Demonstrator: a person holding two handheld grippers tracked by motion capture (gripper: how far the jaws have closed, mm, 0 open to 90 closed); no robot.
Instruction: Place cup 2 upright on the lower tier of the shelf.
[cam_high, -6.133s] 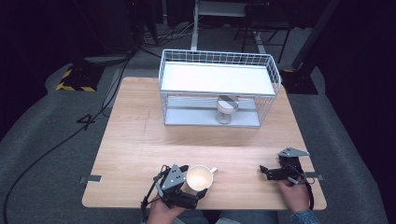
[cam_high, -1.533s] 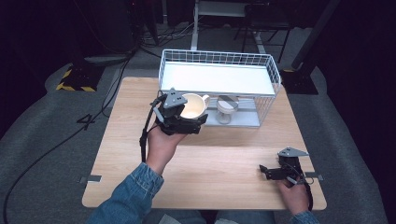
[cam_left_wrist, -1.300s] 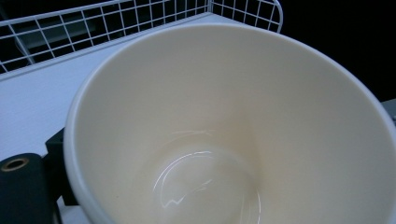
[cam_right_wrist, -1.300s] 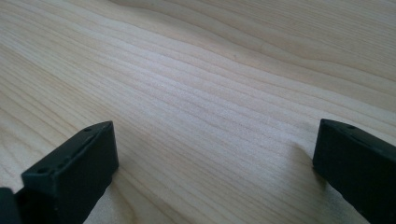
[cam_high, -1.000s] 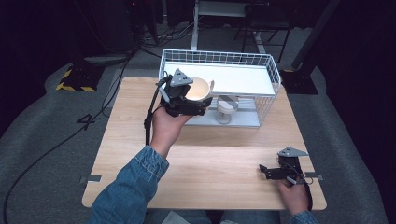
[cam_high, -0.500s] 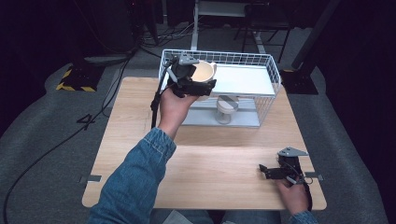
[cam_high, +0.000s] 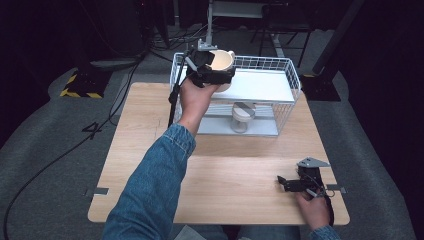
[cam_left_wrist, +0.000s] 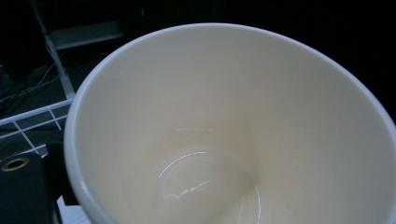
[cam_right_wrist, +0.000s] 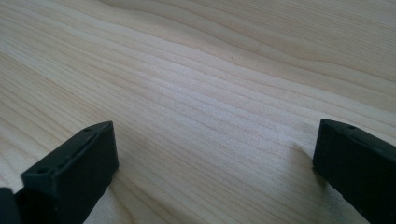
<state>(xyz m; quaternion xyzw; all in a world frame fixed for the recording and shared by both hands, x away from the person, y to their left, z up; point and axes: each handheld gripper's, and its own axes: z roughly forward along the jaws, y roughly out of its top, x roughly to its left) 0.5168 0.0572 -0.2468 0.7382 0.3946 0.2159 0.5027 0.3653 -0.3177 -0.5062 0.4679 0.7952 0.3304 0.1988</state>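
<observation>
A light wooden table stood on grey carpet in a dim room. Black cables trailed across the floor to the left. A yellow-and-black striped block lay beyond the table's far left corner. Dark stand legs and a pale metal post rose at the back, against near-black surroundings.

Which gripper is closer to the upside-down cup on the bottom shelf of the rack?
The left. The left gripper holds a cream cup above the rack's top shelf, just up-left of the upside-down cup. The right gripper rests on the table near its front right corner, much farther away.
</observation>
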